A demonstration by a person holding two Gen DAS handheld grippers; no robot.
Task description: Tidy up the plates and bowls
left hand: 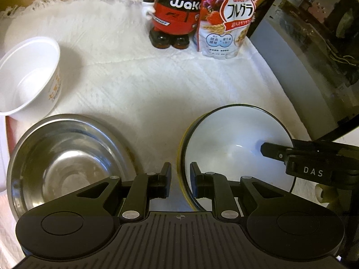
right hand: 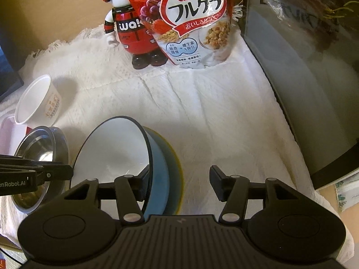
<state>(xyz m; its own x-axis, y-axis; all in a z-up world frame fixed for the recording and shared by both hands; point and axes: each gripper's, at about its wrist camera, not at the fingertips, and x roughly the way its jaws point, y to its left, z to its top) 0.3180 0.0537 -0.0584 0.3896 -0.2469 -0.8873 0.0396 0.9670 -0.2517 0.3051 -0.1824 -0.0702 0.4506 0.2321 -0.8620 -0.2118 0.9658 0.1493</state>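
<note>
A blue bowl with a white inside (left hand: 235, 143) (right hand: 116, 148) sits on a yellow plate (right hand: 177, 170) on the white cloth. My left gripper (left hand: 180, 179) straddles the bowl's left rim, jaws narrowly apart, one finger inside and one outside. My right gripper (right hand: 179, 183) is open, its left finger inside the bowl and its right finger (right hand: 218, 183) over the cloth; it shows in the left wrist view (left hand: 276, 151). A steel bowl (left hand: 67, 157) (right hand: 42, 157) stands left of the blue bowl. A white paper bowl (left hand: 29, 76) (right hand: 38, 99) lies tilted at far left.
A red robot figure (left hand: 175, 11) (right hand: 134, 29) and a Calbee cereal bag (left hand: 226, 20) (right hand: 193, 22) stand at the back of the cloth. A dark glass-fronted case (left hand: 314, 56) (right hand: 303, 67) borders the right side. A white and red tray (right hand: 11, 132) lies under the paper bowl.
</note>
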